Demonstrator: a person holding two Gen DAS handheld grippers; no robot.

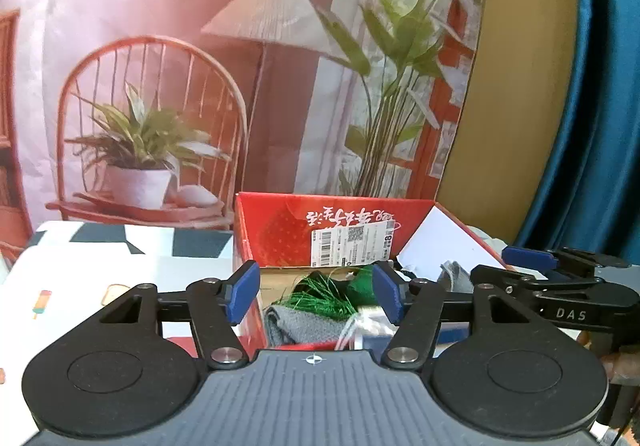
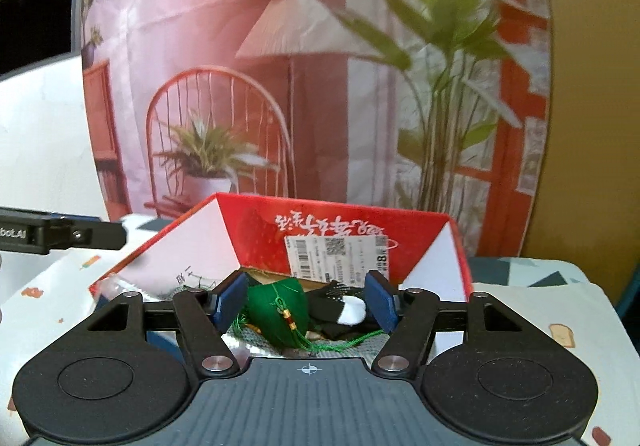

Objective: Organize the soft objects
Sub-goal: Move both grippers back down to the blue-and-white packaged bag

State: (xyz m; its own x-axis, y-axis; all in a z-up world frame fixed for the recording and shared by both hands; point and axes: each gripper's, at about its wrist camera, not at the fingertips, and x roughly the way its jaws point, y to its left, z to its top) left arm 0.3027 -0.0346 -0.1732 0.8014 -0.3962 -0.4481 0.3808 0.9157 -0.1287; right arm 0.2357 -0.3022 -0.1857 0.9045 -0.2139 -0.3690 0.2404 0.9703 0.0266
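Note:
A red cardboard box (image 1: 280, 230) with a strawberry print and a white label stands open on the table, flaps up. Inside lie a green pouch (image 2: 276, 310) with a green tassel (image 1: 320, 296), a grey cloth (image 1: 296, 326) and a black-and-white knitted piece (image 2: 348, 310). My left gripper (image 1: 315, 292) hangs open over the box's near side, its blue pads clear of the tassel. My right gripper (image 2: 306, 300) is open too, and the pouch lies low between its pads without touching them. Each gripper shows in the other's view, the right gripper (image 1: 532, 270) beside the box and the left gripper (image 2: 60, 234) at the far left.
The table carries a white patterned cloth (image 1: 80, 278). A printed backdrop (image 1: 240, 86) of a chair, lamp and plants stands close behind the box. A blue curtain (image 1: 592, 126) hangs on the right. A hand (image 1: 616, 362) shows at the right edge.

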